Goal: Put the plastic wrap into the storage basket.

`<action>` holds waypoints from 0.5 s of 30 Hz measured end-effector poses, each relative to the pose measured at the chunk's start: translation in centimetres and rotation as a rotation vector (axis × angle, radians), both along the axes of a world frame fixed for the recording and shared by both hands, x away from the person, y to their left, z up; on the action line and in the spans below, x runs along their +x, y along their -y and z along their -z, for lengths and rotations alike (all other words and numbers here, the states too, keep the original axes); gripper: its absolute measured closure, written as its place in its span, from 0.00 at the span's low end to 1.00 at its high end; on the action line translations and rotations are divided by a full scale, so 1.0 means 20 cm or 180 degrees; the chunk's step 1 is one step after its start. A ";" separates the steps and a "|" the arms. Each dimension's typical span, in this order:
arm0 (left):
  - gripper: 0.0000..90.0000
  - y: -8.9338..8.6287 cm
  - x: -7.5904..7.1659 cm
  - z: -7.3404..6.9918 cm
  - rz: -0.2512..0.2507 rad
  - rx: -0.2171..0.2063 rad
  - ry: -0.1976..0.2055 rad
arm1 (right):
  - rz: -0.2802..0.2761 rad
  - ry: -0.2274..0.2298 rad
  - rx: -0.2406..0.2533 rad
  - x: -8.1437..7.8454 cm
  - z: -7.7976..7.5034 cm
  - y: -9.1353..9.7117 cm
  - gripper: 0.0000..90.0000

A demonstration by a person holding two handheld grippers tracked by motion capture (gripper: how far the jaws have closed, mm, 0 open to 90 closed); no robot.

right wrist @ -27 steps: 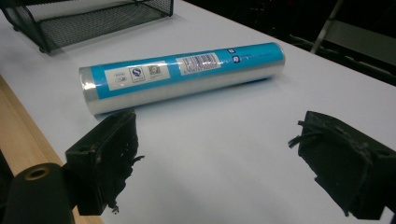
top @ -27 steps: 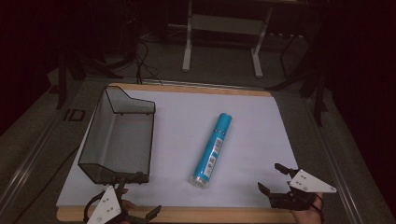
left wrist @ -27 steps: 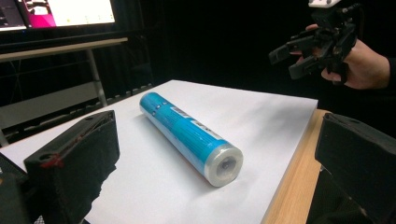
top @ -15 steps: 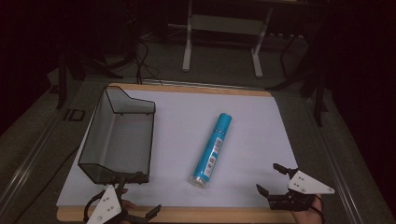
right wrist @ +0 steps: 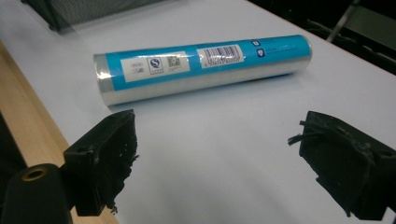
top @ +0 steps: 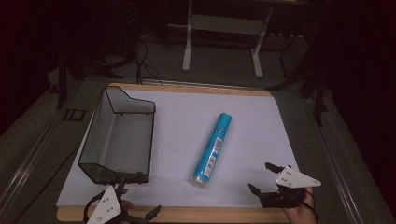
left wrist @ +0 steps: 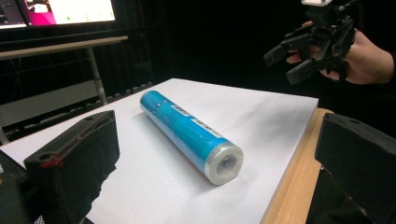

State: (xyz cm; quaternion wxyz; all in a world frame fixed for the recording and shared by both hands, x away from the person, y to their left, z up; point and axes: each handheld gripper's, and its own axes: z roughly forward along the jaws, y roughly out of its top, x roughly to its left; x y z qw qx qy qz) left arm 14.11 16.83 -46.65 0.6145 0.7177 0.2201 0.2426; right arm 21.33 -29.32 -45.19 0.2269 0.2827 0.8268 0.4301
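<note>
At the near left corner, the left tool (top: pixel 128 212) hangs over the wooden lip of the tabletop (top: pixel 196 215), its two black jaws spread wide with nothing between them. Just ahead of it, almost at its fingertips, stands the dark mesh basket (top: pixel 119 137), open at the top and lying lengthways on the white sheet (top: pixel 261 126) that covers most of the tabletop. Off to that tool's right and a little ahead lies the blue roll (top: pixel 212 149), a long tube wrapped in clear film with white labels and a barcode, resting on its side on the sheet; from the left gripper view its capped near end (left wrist: pixel 225 164) faces the tool, between the lines of the two jaws but well short of them. The roll lies apart from the basket, with bare sheet between them. Further right, the right tool (top: pixel 268 182) is held in a person's hand (top: pixel 301 210) over the near right corner of the sheet, jaws likewise wide apart and gripping nothing. The roll lies ahead of this tool and to its left, near but not touching; in the right gripper view it stretches crosswise beyond the tips of both jaws, label side up.
</note>
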 end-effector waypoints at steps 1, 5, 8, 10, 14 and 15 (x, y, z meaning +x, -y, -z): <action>0.01 0.00 0.00 0.00 -0.0004 -0.0001 0.0001 | 0.0011 0.0008 -0.0053 0.01 0.00 -0.01 0.12; 0.01 0.00 0.00 0.00 -0.0005 0.0002 0.0003 | -0.0013 -0.0107 -0.0136 0.04 0.00 -0.06 0.12; 0.01 0.00 0.00 0.00 0.0012 0.0000 -0.0002 | 0.0027 -0.0071 -0.0232 0.06 -0.01 -0.10 0.12; 0.01 0.00 0.00 0.00 0.0016 0.0006 -0.0012 | 0.0051 -0.0048 -0.0270 0.07 -0.02 -0.12 0.12; 0.01 0.00 0.00 0.00 0.0032 0.0003 -0.0006 | 0.0157 -0.0082 -0.0215 0.11 -0.04 -0.15 0.12; 0.01 0.00 0.00 0.00 0.0034 0.0003 -0.0004 | 0.0163 -0.0070 -0.0229 0.11 -0.04 -0.16 0.12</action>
